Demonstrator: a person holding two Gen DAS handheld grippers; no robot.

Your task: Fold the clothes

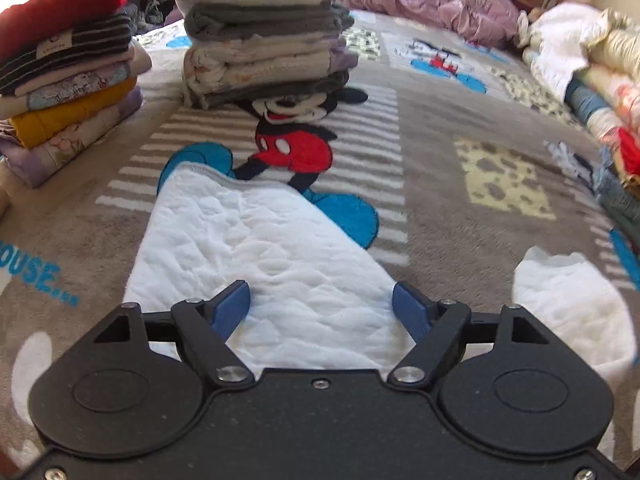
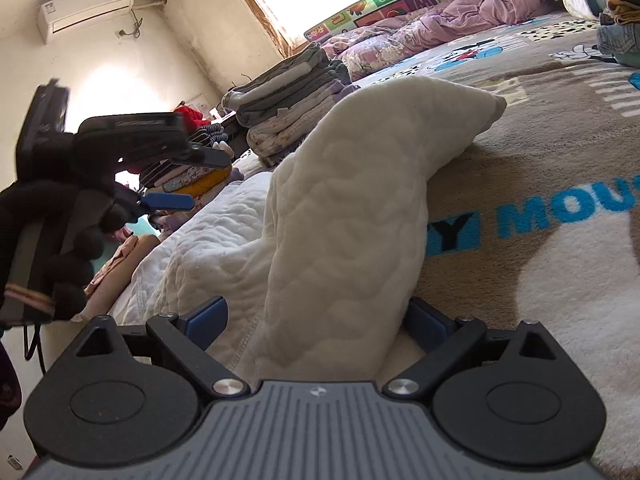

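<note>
Both grippers spread wide, holding nothing. The white quilted padded cotton garment (image 1: pixel 256 248) lies under the left gripper (image 1: pixel 320 304), one raised fold between the right gripper (image 2: pixel 316 316) pads. Soft, light, floppy stuff; I'd pinch a stitched edge.
</note>
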